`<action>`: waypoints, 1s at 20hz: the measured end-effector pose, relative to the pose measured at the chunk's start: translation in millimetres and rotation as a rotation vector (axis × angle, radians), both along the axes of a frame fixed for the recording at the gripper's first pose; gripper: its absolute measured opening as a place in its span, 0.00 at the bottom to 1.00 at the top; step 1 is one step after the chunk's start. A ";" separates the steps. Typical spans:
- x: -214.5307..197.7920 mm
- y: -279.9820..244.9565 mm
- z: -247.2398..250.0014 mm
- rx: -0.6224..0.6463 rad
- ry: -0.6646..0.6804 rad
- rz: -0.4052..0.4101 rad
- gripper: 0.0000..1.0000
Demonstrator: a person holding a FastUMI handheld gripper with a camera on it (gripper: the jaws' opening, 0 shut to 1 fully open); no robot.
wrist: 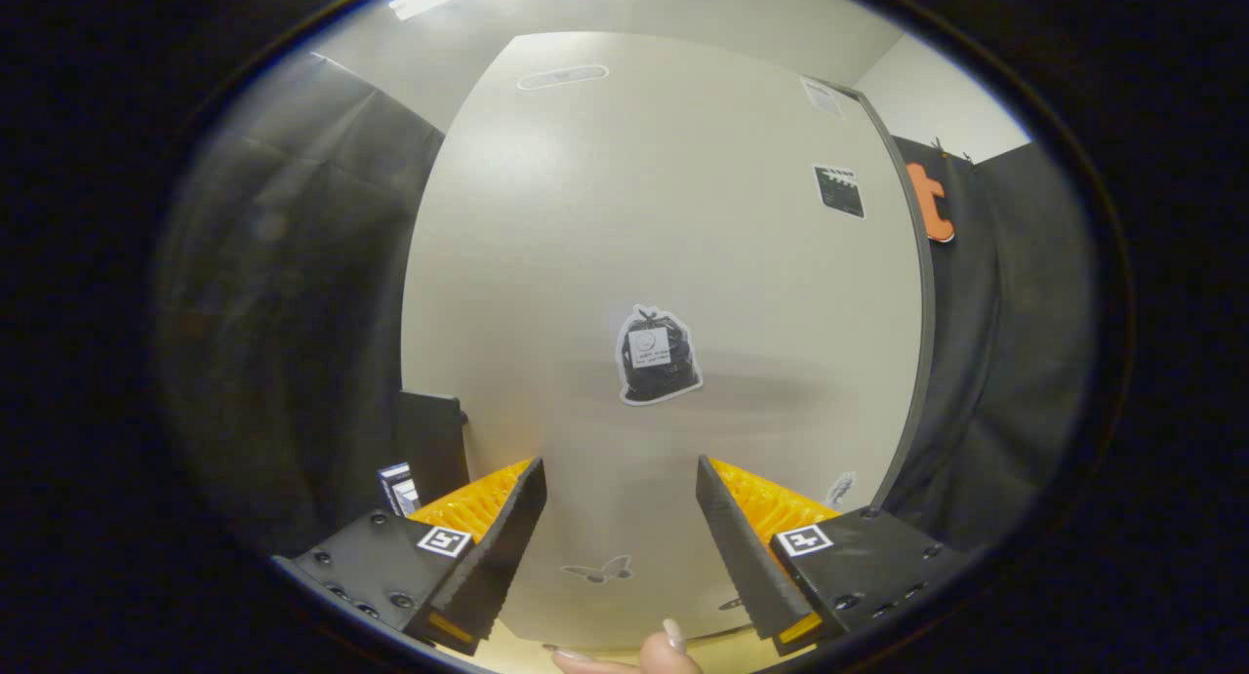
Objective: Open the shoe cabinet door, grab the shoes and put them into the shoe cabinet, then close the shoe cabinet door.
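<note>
The pale grey shoe cabinet door (664, 264) stands right in front of me, flat and shut as far as I can tell, with a dark edge down its right side. A sticker of a black bag (658, 354) sits on it just beyond the fingers. My gripper (622, 481) is open, its two black fingers (507, 537) with orange ribbed backs spread wide and nothing between them. A hand's fingertips (644, 654) show below, between the fingers, near the door's bottom edge. No handle is visible.
Black cloth walls (293, 313) flank the cabinet on both sides. A dark box-like object (429, 445) stands low at the left of the door, with a small printed card (398, 487) beside it. A strip of pale floor (507, 654) lies under the door.
</note>
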State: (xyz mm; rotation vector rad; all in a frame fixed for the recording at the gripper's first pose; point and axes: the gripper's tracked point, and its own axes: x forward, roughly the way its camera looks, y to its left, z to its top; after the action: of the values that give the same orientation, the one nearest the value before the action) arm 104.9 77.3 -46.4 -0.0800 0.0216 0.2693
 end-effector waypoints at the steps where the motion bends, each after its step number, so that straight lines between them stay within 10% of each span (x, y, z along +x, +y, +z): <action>1: 0.4 0.0 -0.1 0.006 0.000 -0.002 0.97; 20: 7.8 -1.0 -2.8 -0.005 -0.024 -0.122 0.94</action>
State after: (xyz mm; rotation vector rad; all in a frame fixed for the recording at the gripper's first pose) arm 112.7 76.4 -49.1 -0.0870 0.0032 0.1462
